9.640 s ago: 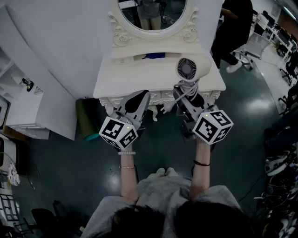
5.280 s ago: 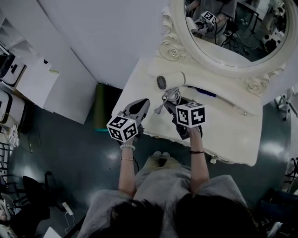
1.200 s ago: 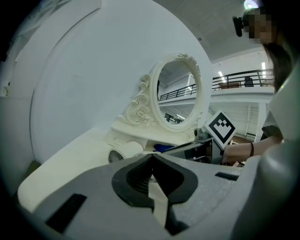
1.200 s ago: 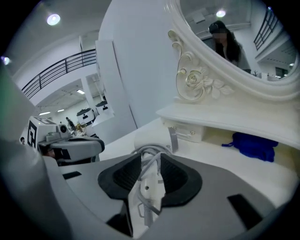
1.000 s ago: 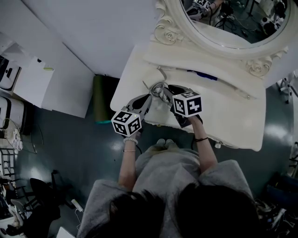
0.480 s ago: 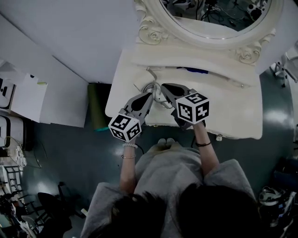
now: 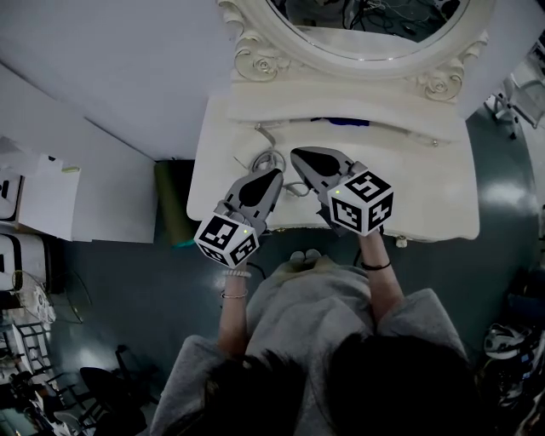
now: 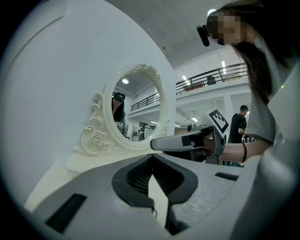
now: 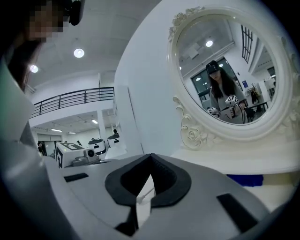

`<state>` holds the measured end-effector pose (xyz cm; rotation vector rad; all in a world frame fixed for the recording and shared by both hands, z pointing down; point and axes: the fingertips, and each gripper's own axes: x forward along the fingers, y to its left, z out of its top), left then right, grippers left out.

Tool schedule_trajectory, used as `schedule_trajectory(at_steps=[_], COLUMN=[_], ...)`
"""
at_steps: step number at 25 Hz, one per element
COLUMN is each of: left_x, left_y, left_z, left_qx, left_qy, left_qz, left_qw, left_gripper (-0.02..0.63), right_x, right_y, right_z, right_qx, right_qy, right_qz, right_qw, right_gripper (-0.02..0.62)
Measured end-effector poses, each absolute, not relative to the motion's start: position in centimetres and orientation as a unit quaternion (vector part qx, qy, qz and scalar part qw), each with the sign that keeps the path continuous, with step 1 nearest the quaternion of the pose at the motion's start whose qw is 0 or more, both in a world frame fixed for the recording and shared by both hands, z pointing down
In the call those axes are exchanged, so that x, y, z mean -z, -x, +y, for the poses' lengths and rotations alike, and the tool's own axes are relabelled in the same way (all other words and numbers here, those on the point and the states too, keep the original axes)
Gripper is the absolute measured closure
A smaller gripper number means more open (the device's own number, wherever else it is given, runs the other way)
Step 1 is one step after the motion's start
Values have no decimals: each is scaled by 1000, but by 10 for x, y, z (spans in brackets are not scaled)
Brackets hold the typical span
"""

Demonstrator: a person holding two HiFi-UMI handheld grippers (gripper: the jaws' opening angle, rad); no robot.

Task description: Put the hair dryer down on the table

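My right gripper [image 7: 298,155] has shut since a second ago.
Left gripper [image 7: 274,174] is closed too, both empty, tips near the white cord [image 7: 256,159] on the dressing table [image 7: 417,200].

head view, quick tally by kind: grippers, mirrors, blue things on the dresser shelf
grippers: 2, the left gripper and the right gripper
mirror: 1
blue item on the shelf: 1
total: 4

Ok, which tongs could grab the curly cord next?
Probably the left tongs: their shut tips point at the cord loop; the right tongs, also shut, sit beside it.
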<state>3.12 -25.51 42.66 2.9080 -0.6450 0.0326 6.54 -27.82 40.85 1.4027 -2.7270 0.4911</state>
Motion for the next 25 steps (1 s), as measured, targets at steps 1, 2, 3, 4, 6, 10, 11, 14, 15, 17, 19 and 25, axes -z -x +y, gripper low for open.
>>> schedule_trajectory(at_steps=[1,2,3,4,6,10,11,14,15,17,19,25], left_x=[-425,-423,-421,-420,-415,-407,-405,-401,-400,-399,-399,-403], left_y=[-32,-33,-34,-36,-37,-40,-42,-48,-50,-51,-52,-49], left_z=[-255,-254,-254,-253,-252,-248,-247,-245,-245,-245,-243,-240], left_qx=[-10,-10,-10,-11,-7,6,7,8,10,12,12,8], left_qy=[-973,-974,-975,-975,-976,-978,-979,-981,-981,-982,-982,-980], left_qz=[-215,-214,-212,-210,-207,-202,-200,-189,-187,-186,-186,-193], left_qw=[78,74,70,67,61,52,49,43,43,42,41,44], left_gripper=[601,601,601,601,601,601,601,601,601,601,601,601], right_x=[-406,-403,-400,-398,-393,-392,-391,-388,-387,-387,-388,-389], right_y=[-67,-69,-71,-72,-73,-73,-73,-74,-75,-77,-80,-83], right_z=[-278,-278,-278,-278,-277,-272,-270,-267,-267,-266,-264,-262], right_qx=[-152,-146,-141,-136,-125,-111,-109,-103,-101,-98,-97,-104], right_qy=[-454,-455,-456,-457,-457,-454,-452,-452,-452,-453,-453,-450], right_qz=[-878,-878,-879,-879,-880,-884,-885,-886,-886,-886,-886,-887], right_qw=[18,18,15,11,6,1,0,-1,-1,-1,-2,-10], right_gripper=[595,595,595,596,596,597,597,597,597,597,597,597])
